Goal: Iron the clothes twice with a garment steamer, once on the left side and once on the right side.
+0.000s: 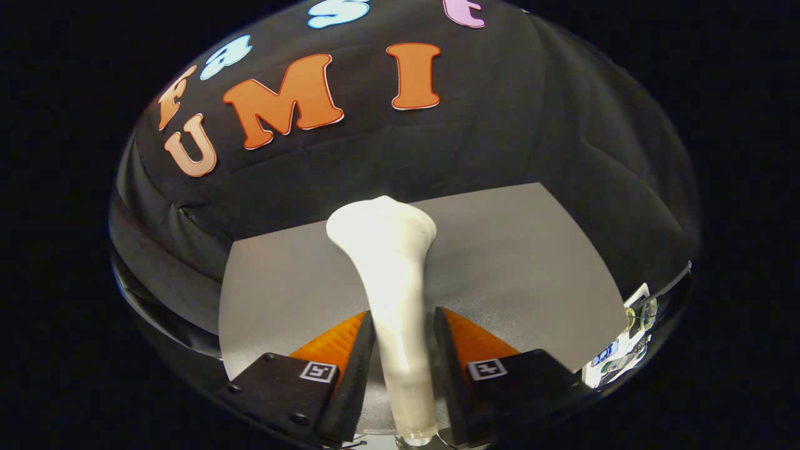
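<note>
The tool [405,340] grips the white garment steamer [390,281] by its handle, raised over the grey tabletop [512,262]. With no garment nearby, both passes probably remain.

The white plastic garment steamer [390,275] stands between the fingers of the gripper [405,340]; its lower handle runs out of view below them, so its base cannot be seen. Whether both fingers press on it cannot be told. The grey tabletop [512,262] has its near edge hidden behind the fingers. Beyond its right edge, a small cluster of objects [625,344] is too small and warped to identify.
</note>
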